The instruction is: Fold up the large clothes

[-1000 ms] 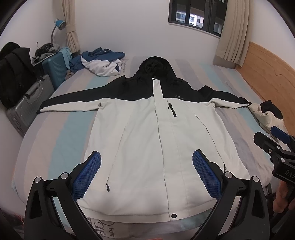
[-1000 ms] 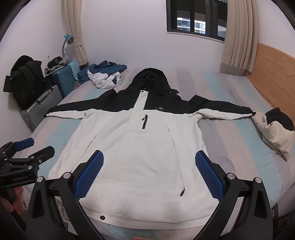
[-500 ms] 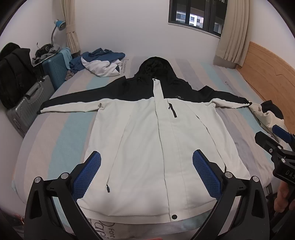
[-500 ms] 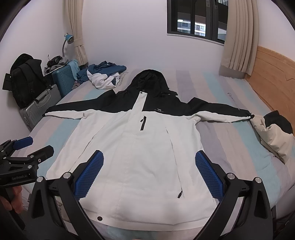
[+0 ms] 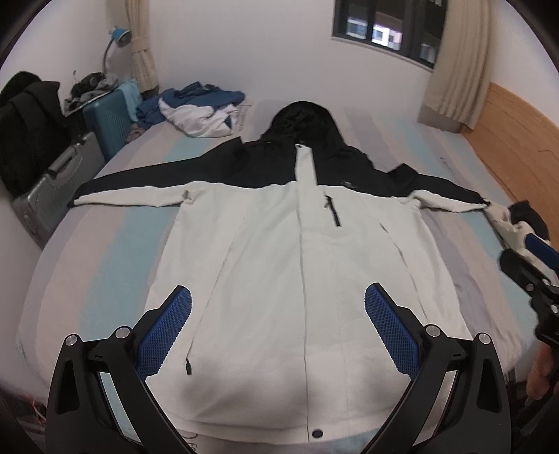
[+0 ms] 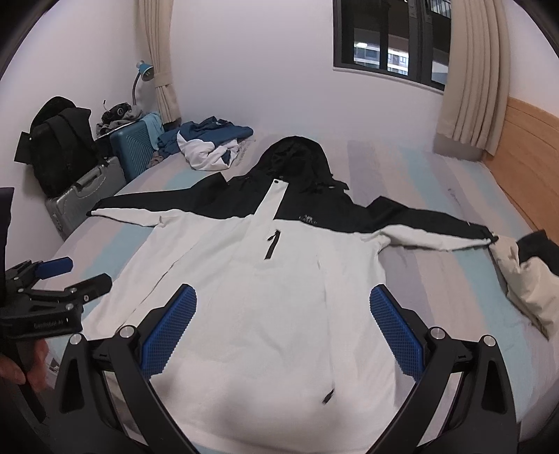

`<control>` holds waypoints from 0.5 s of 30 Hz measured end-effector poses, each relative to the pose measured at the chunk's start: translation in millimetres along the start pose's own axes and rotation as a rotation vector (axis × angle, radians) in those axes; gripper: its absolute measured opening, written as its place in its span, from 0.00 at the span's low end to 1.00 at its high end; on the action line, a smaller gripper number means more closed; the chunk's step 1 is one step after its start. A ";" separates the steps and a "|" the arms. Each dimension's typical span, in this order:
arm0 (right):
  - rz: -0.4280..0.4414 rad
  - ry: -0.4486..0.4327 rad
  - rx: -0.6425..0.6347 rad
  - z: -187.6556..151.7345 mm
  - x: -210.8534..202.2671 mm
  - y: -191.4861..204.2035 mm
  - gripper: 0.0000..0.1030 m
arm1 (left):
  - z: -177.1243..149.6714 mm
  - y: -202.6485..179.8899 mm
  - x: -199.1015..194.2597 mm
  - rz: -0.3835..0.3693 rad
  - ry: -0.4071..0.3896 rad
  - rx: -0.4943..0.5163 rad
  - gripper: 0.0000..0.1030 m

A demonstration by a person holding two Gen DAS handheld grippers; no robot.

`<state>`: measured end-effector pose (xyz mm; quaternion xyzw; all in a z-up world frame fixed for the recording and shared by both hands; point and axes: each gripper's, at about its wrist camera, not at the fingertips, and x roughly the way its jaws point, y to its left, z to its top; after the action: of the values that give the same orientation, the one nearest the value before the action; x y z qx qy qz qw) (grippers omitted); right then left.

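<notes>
- The jacket (image 5: 279,279) lies flat on the bed (image 5: 104,251), front side up; it is white low down and black across the shoulders and hood (image 5: 300,118).
- Its long line runs from the hem, which is near the cameras, up to the hood, which points at the far wall with the window (image 5: 384,31); the zip line runs straight along that way.
- Both sleeves stick out to the sides, so the jacket makes a cross; the left sleeve (image 5: 132,195) points at the grey case (image 5: 52,185) beside the bed; the right sleeve (image 5: 450,199) points at a cream and black garment (image 6: 527,276), and its cuff looks to touch it.
- The left gripper (image 5: 277,304) hangs over the hem with its blue fingers (image 5: 167,324) spread wide and nothing between them.
- The right gripper (image 6: 283,304) hangs over the lower part of the jacket too; its fingers (image 6: 394,324) are also wide apart and hold nothing.
- A pile of blue and white clothes (image 5: 199,111) sits on the far left corner of the bed, apart from the jacket.
</notes>
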<state>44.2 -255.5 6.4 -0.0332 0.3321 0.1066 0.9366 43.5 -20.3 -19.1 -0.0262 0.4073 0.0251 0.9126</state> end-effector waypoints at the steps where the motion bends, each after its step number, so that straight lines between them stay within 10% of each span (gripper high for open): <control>1: 0.003 0.001 0.000 4.3 5.9 -7.0 0.93 | 5.0 -1.1 3.5 0.002 -0.002 -0.010 0.94; 15: -0.086 0.049 0.016 77.3 116.3 -12.2 0.93 | 96.9 39.3 99.8 -0.034 -0.004 0.012 0.94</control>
<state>182.5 -236.4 -6.9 -0.0425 0.3541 0.0627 0.9322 179.3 27.9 -29.8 -0.0277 0.4052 0.0070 0.9138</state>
